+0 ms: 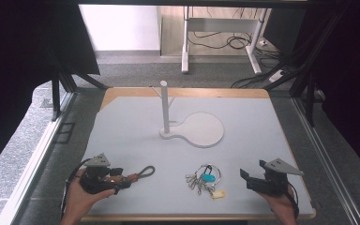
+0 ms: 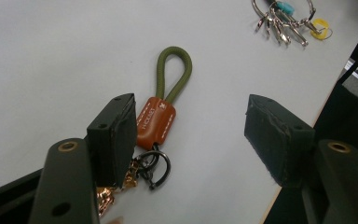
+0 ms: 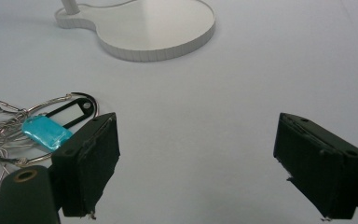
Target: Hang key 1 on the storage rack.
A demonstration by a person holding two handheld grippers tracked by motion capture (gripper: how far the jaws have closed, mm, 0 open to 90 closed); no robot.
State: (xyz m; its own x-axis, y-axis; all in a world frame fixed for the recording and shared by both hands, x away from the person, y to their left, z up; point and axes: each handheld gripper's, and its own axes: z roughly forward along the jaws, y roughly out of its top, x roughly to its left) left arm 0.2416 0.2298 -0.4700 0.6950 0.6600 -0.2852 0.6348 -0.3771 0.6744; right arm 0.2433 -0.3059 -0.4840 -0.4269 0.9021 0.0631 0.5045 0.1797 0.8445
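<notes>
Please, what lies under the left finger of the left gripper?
In the left gripper view, under that finger lies part of the keychain: gold-coloured metal pieces and a dark ring peek out. How far they continue is covered by the finger.

High view: above the near edge, looking forward and down over the table (image 1: 136,126).
Gripper views: low, close to the tabletop.
Shared: key bunch (image 1: 205,180) (image 2: 289,18) (image 3: 23,133).

My left tongs (image 1: 122,178) and right tongs (image 1: 246,179) are black, blocky-jawed, with brass-ringed screw holes, grey three-cornered top plates and trailing black cables.
</notes>
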